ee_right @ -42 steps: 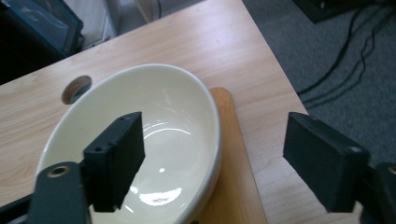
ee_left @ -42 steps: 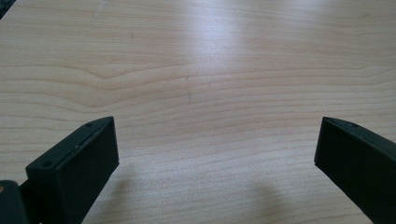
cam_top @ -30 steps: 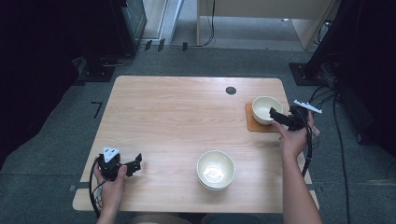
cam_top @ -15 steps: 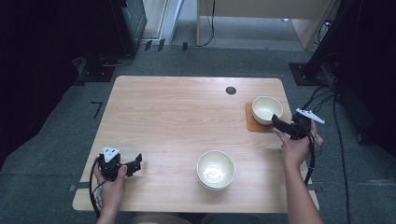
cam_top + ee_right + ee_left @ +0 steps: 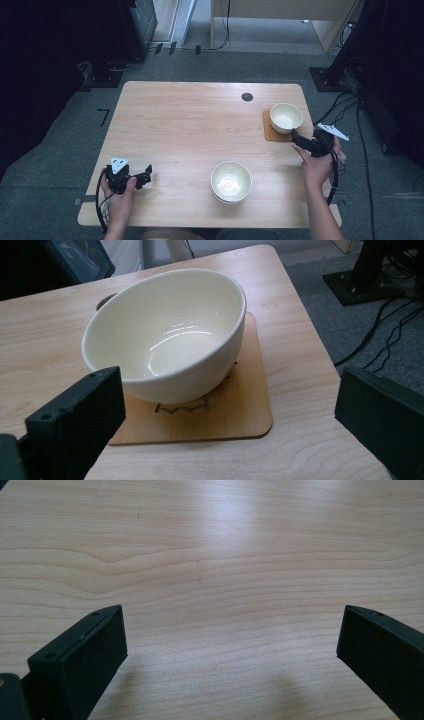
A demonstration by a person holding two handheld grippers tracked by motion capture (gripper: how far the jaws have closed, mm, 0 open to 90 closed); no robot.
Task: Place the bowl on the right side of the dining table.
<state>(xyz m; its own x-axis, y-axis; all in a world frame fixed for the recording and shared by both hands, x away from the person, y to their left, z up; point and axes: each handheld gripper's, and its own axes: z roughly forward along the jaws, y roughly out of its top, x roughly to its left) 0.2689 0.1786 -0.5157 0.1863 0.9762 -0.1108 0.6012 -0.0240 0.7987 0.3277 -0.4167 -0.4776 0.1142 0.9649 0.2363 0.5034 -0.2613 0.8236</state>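
Sitting on a brown wooden mat, a cream bowl waits near the right edge of the worktop, toward the far right corner. The right hand-held gripper is just beside the bowl, on its near side. Its two black jaws are spread wide and grasp nothing. From the right gripper view, the bowl looks a bit tipped on the mat, but it is hard to be sure.

The left hand-held gripper rests low by the near left corner of the worktop. Its jaws are spread wide too, with bare wood between them.

What could go wrong? The bowl is smooth and round, so I think the jaws could slip off its rim if they pinch only a tiny bit of it. A bump from the right hand-held gripper could push the bowl off the mat, or slide mat and bowl closer to the right edge, where they might fall. Pinching too hard on one side could tip the bowl over.

Now let us count. I see two hand-held grippers and one mat. One bowl sits on the mat. Near the front edge, in the middle, stands another cream bowl, and it seems to sit in a second one, so maybe three bowls. One small dark hole is near the far edge.
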